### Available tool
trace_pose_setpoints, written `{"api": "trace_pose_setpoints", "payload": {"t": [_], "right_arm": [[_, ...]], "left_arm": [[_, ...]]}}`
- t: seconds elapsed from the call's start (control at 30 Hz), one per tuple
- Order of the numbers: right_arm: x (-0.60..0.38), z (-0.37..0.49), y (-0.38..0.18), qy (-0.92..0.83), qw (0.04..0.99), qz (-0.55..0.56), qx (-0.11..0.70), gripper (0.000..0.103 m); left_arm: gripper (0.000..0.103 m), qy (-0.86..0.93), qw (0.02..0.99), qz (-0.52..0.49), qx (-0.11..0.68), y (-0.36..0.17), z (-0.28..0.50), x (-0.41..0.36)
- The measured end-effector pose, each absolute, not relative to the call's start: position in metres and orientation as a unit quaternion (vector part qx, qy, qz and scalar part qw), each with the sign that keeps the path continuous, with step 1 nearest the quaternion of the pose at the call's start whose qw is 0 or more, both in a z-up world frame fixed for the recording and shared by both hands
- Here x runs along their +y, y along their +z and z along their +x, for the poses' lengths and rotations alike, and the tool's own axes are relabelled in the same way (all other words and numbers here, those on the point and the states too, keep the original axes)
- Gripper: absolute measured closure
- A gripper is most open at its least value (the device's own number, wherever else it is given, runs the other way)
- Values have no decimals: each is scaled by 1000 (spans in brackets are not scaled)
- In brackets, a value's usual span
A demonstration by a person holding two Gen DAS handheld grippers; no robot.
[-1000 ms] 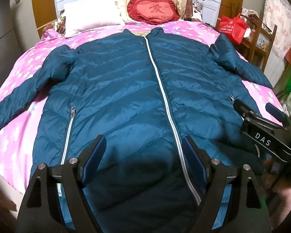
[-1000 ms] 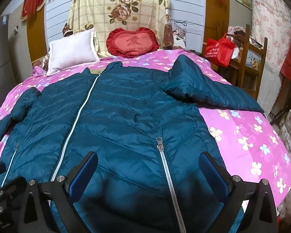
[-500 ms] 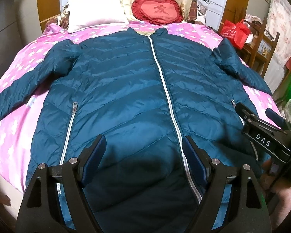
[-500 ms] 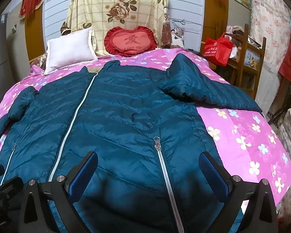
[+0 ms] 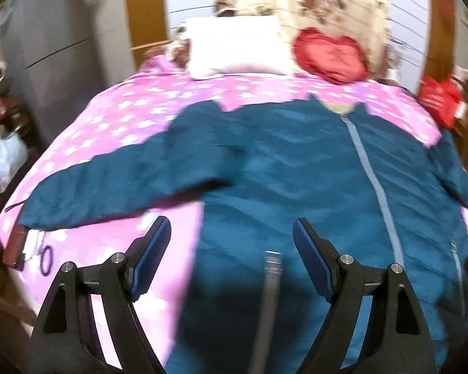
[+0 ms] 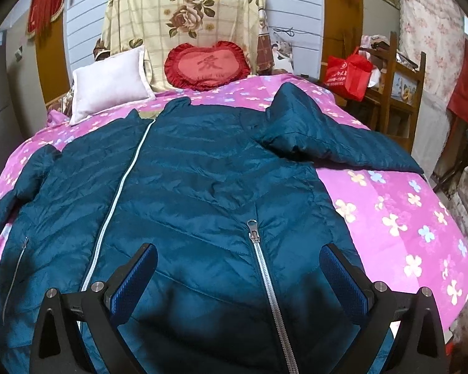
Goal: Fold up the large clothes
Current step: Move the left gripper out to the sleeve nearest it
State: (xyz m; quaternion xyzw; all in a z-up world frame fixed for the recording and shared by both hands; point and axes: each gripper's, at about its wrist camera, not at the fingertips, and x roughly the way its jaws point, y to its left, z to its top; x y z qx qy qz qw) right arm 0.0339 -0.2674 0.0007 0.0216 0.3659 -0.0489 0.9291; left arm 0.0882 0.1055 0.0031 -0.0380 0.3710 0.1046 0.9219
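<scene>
Left wrist view, blurred: the left gripper (image 5: 231, 243) hung w/ jaws wide apart, nothing between the blue pads (image 5: 151, 251), not touching anything. Below it lay the teal puffer jacket (image 5: 296, 168), spread front-up on the pink flowered bedspread (image 5: 115, 115). One sleeve (image 5: 109, 187) stretched out flat toward the bed's edge at the picture's left. The gripper sat over the jacket's side edge: one finger over bare bedspread, the other over the jacket body. Center zipper (image 5: 371, 180) ran up to the collar. White pillow (image 5: 237, 46) and red heart cushion (image 5: 330, 57) lay at the head of the bed, beyond the collar. A dark hair tie (image 5: 46, 257) sat near the bed's edge beside the sleeve cuff.

Right wrist view, sharp: the right gripper (image 6: 238, 275) also stood wide open, empty, over the jacket's lower front, w/ a pocket zipper (image 6: 265, 277) running between the fingers. The jacket covered most of the bed, zipped shut along the center zipper. The other sleeve (image 6: 333, 143) lay bent, its upper part humped at the shoulder, cuff end reaching toward the bed's edge at the picture's right. Red bag (image 6: 348, 73) sat on a wooden chair (image 6: 402, 93) beside the bed. Flowered cream cloth (image 6: 184, 15) hung behind the cushions.
</scene>
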Motion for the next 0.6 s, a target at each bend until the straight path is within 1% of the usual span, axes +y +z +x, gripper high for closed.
{"api": "trace_pose_setpoints", "payload": {"t": [0.17,0.33,0.6], "right_arm": [[-265,34,0,-46,930,22,365,0],[-264,35,0,-45,930,26,364,0],[-259,38,-2,-44,928,20,369,0]], "left_arm": [[22,133,912,-52,384,-17,88,157],[22,125,901,-67,409,-38,80,197],[22,169,888,-65,423,-53,65,253]]}}
